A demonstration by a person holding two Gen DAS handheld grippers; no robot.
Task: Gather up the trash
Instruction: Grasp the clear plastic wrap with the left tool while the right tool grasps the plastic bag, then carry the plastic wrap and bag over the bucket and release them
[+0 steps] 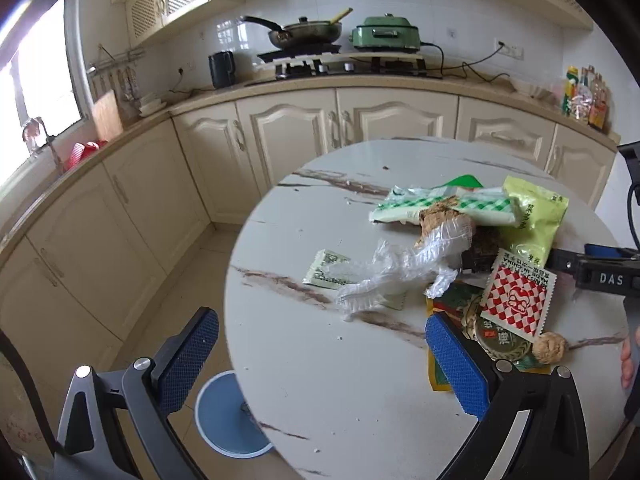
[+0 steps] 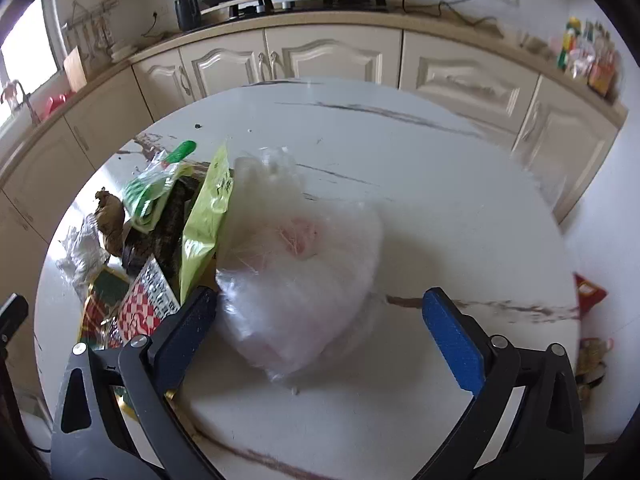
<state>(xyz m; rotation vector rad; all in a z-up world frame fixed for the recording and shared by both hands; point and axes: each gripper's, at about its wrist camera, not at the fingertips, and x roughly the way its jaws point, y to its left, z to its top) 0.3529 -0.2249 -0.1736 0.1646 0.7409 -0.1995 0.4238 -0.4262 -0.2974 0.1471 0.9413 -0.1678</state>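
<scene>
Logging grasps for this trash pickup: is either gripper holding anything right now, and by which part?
Nothing is held. The left gripper is open above the table edge; the right gripper is open around the white plastic bag, not clamped.

The left gripper [image 1: 322, 354] is hanging open, its two blue-padded fingers [image 1: 456, 362] spread wide apart and gripping nothing. Its left finger is reaching out past the edge of the desk [image 1: 320, 380], while its right finger is sitting low over the desk's surface. The right gripper [image 2: 320, 330] is also standing open, jaws wide, with its pads [image 2: 452, 332] facing each other and pressing on nothing. Its body is showing at the right edge of the left wrist view as a dark bar [image 1: 600, 276], pointing inward across the desk. A bit of the person's hand [image 1: 629, 358] is peeking in just below that bar.
</scene>
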